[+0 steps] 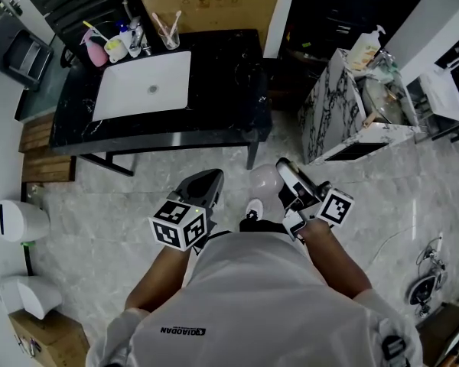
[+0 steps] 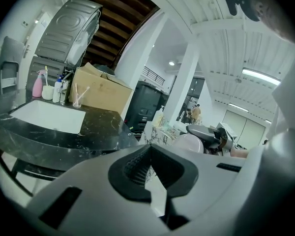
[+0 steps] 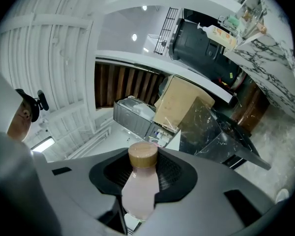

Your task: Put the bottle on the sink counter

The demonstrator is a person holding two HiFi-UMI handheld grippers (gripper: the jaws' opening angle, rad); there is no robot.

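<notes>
My right gripper [image 1: 279, 170] is shut on a pale pink bottle [image 1: 263, 180] with a brown cap, held over the marble floor in front of me. In the right gripper view the bottle [image 3: 140, 181] stands between the black pads, cap toward the camera. The black sink counter [image 1: 222, 75] with its white basin [image 1: 141, 82] stands ahead and a little left, well apart from both grippers. My left gripper [image 1: 210, 176] hangs beside the right one, shut with nothing in it; its own view shows its pads [image 2: 148, 151] together, with the counter [image 2: 98, 127] and the bottle [image 2: 189, 142] beyond.
A cardboard box [image 1: 214, 2] stands behind the counter. A pink dispenser [image 1: 99, 48], cups and a glass with sticks [image 1: 168, 30] sit at the basin's back edge. A marble-patterned cabinet [image 1: 333, 105] with clutter stands at right. White bins [image 1: 19, 220] are at left.
</notes>
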